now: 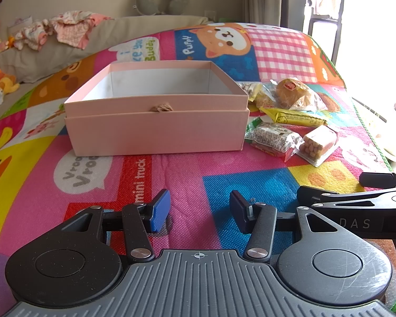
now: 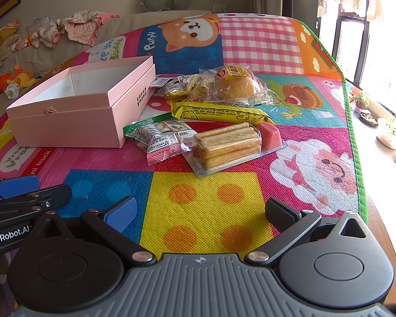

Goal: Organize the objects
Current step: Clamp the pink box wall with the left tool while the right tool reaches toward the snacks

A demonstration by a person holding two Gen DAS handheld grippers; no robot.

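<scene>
An open, empty pink box [image 1: 155,129] [image 2: 66,121] stands on the colourful play mat. To its right lie wrapped snacks: a biscuit-stick tray [image 2: 227,142] [image 1: 318,144], a yellow bar [image 2: 219,112] [image 1: 295,117], a wrapped bun [image 2: 235,83] [image 1: 293,93], a clear packet with pink edge [image 2: 158,137] [image 1: 273,136] and small packets [image 2: 177,84]. My left gripper [image 1: 200,211] is open and empty, low over the mat in front of the box. My right gripper [image 2: 200,210] is open wide and empty, short of the biscuit tray.
The play mat [image 2: 206,211] covers the table. Its green edge [image 2: 356,158] runs along the right, with potted plants [image 2: 388,132] on a sill beyond. A sofa with clothes [image 1: 66,29] and plush toys [image 1: 2,84] lies at the back left.
</scene>
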